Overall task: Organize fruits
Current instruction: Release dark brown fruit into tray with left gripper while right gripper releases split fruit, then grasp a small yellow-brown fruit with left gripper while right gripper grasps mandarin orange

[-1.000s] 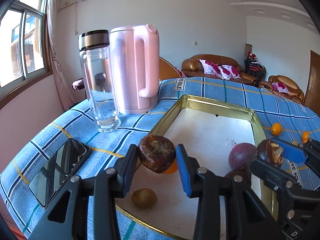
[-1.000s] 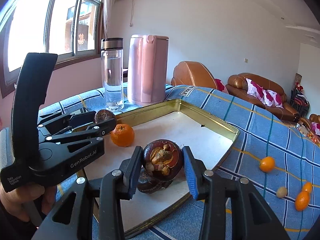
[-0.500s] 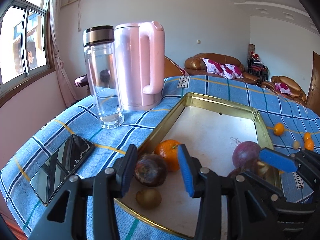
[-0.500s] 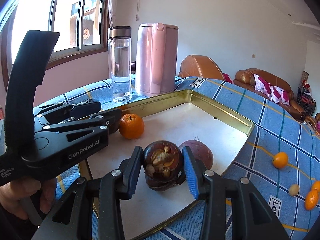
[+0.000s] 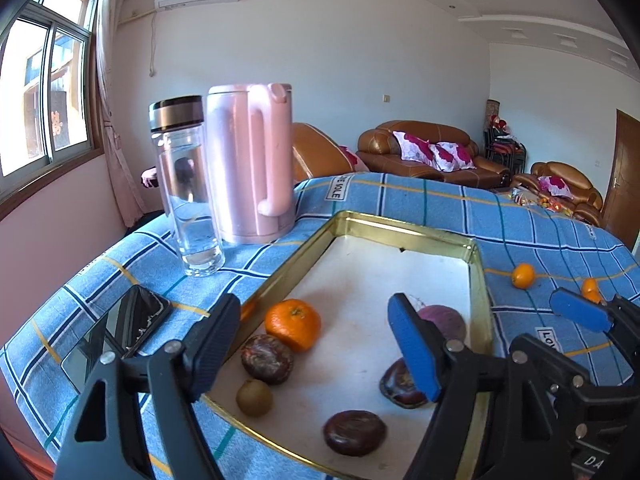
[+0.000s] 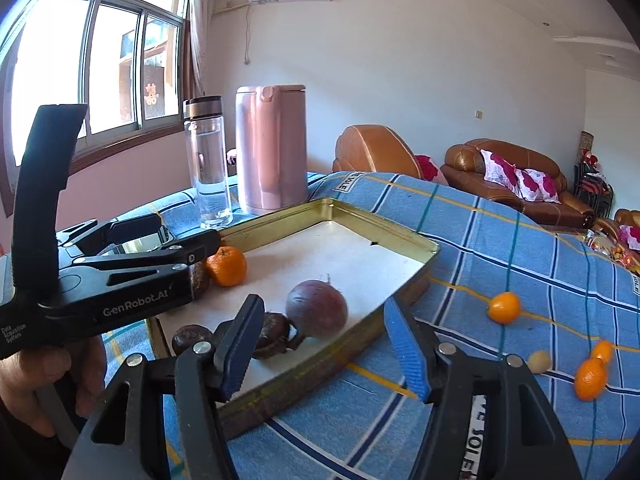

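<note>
- The fruits lie mostly in the gold-rimmed tray [image 5: 478,280] on the tabletop [image 5: 520,224], which is covered by a blue plaid cloth; in the left wrist view a mandarin [image 5: 293,323] sits near the tray's left rim, with a dark wrinkled fruit [image 5: 267,358] just in front of it and a small greenish-brown fruit [image 5: 254,397] nearer the front rim
- A flat dark brown fruit [image 5: 354,433] lies apart from them close to the front rim; a purple round fruit [image 5: 444,320] and a split mangosteen [image 5: 400,386] sit by the right rim, both partly hidden behind a blue pad
- In the right wrist view the purple round fruit touches the split mangosteen, which lies just behind the tool's left finger
- Outside the tray, on the cloth to its right, lie small orange fruits [image 6: 505,307] and one pale small fruit [image 6: 539,361], well apart from the tray
- The left tool [image 5: 316,348] hangs over the tray's front part; its jaws are opening and nothing is gripped, the fruits lying below and between them untouched
- The right tool [image 6: 324,344] hangs over the tray's near rim; its jaws are opening too and hold nothing
- A person's hand [image 6: 44,384] holds the left tool's handle
- Behind the tray stand a clear bottle [image 5: 188,188] and a pink kettle [image 5: 252,164], side by side; a phone [image 5: 120,332] lies flat on the cloth left of the tray
</note>
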`<state>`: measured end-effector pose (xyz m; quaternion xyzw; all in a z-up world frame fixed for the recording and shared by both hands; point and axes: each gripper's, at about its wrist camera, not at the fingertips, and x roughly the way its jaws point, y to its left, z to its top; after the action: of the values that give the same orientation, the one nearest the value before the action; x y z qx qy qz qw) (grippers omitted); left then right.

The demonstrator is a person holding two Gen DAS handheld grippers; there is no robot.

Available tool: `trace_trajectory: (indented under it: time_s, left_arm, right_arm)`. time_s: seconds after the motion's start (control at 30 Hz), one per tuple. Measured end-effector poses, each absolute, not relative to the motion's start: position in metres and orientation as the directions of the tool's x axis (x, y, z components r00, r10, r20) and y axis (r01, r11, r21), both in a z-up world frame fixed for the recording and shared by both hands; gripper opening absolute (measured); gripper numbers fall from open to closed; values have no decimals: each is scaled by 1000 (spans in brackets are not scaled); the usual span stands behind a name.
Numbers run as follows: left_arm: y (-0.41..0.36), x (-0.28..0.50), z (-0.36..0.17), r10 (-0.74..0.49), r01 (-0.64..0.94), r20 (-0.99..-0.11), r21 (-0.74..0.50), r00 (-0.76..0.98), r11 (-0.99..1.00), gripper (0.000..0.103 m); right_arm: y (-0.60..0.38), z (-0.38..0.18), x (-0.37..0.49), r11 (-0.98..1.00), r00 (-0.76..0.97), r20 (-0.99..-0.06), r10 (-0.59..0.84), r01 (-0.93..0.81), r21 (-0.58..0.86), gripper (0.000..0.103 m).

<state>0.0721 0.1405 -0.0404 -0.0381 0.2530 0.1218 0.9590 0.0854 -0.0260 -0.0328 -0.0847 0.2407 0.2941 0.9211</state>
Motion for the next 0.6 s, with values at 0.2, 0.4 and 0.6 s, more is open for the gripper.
trace_trajectory:
  time_s: [0.2,0.4,0.6]
  left_arm:
    - [87,78,-22,152,-158,-466,27,872,987,85]
    - [25,102,-10,40,-23,-492,41,870,999,85]
    - [-38,139,-13,-42,87,-544,57,838,995,85]
  right_arm:
    - [-89,-24,95,876,770,-483,416,-483,-16,64]
    - [-177,-15,118,957,834,-484,263,-288,23,64]
    - [-260,-7,150,993,847,-520,109,-76,85,64]
